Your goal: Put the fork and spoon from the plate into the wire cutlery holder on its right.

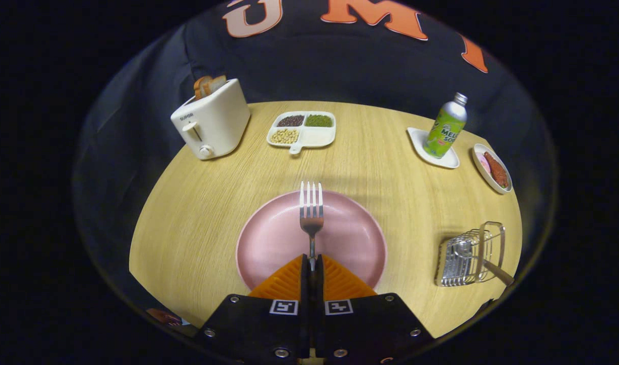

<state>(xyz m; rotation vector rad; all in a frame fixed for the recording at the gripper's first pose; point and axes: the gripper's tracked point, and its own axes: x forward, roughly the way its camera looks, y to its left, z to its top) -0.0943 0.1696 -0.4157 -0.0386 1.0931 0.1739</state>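
Fork [311,213] is sticking out ahead of my hand-held gripper [312,263], fingers clamping its handle above the pink plate [268,243].

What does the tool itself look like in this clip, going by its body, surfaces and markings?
The tool has a black, blocky two-part body fastened with round silver screws. Each half carries a small square black-and-white marker near the middle seam. Its two fingers are wedge-shaped with ridged faces and taper forward. I can see no cables and no sleeve.
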